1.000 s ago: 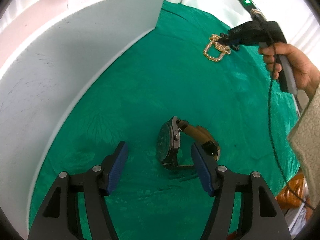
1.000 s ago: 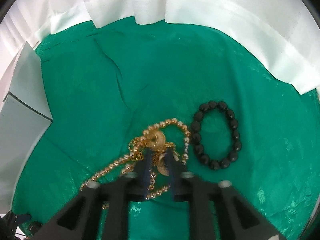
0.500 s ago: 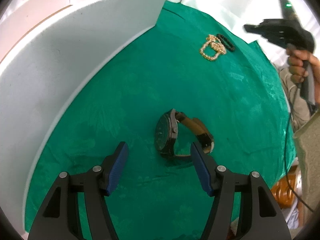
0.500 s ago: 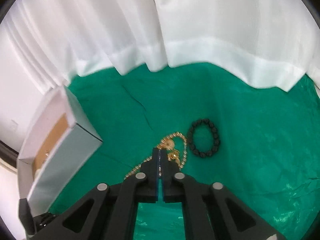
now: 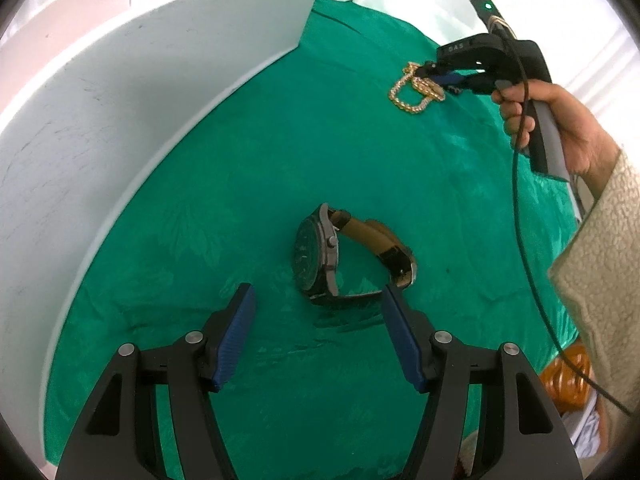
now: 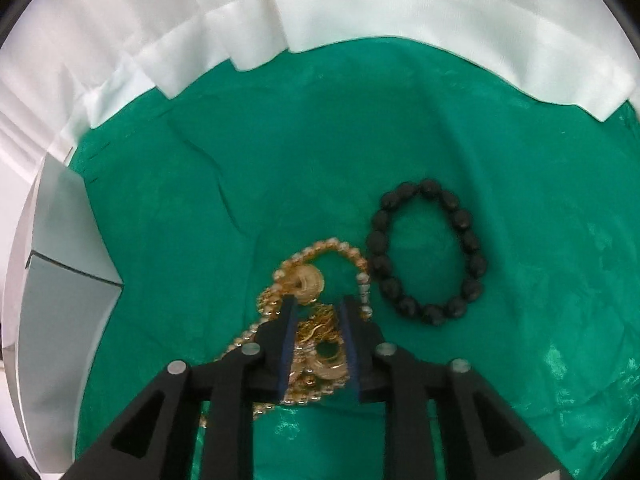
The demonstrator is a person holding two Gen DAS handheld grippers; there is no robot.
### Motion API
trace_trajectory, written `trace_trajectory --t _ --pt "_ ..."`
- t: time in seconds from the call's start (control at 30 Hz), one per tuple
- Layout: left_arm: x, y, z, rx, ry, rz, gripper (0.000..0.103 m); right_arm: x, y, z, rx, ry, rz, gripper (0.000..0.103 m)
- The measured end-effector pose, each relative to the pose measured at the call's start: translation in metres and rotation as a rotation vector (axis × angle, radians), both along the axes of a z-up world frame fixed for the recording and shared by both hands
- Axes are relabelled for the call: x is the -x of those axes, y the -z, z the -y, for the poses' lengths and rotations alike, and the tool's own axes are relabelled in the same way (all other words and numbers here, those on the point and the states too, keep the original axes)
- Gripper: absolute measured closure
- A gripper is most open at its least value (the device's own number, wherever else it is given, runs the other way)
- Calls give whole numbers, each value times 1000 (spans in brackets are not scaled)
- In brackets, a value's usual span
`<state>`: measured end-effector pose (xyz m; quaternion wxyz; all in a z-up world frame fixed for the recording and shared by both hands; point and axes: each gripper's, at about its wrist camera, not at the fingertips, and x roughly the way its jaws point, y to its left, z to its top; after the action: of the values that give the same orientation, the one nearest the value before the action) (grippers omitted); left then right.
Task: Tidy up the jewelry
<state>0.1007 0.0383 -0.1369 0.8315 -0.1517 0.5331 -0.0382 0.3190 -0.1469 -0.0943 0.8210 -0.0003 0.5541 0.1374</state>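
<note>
A wristwatch (image 5: 320, 258) with a dark face and tan strap stands on its edge on the green cloth, just ahead of my open, empty left gripper (image 5: 316, 300). A gold bead necklace with gold rings (image 6: 310, 280) lies in a heap on the cloth; it also shows in the left wrist view (image 5: 412, 88). My right gripper (image 6: 318, 304) is low over the heap, its jaws a little apart with gold pieces between them. A black bead bracelet (image 6: 430, 254) lies flat just right of the gold heap.
A white box with an open lid (image 5: 140, 92) stands at the left of the cloth; its corner shows in the right wrist view (image 6: 64, 280). White curtains (image 6: 360, 8) hang behind the table. The green cloth (image 5: 280, 152) covers the table.
My right gripper was shut and raised above the cloth half a second ago; it has come back down onto the gold heap with its jaws parted. My left gripper has hardly moved.
</note>
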Motion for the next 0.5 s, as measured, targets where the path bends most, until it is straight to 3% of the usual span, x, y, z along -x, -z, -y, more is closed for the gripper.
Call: trace_trajectory --t 0.07,0.17,0.5 --pt "0 1 0 1 2 -1 37 3 -1 -6 38 -23 -3 94" --pt "0 0 -1 5 0 -3 37 9 -7 0 -10 -4 10 96" --pt "-3 -11 -13 12 -7 14 37 65 -106 40 -240 -40 210 96"
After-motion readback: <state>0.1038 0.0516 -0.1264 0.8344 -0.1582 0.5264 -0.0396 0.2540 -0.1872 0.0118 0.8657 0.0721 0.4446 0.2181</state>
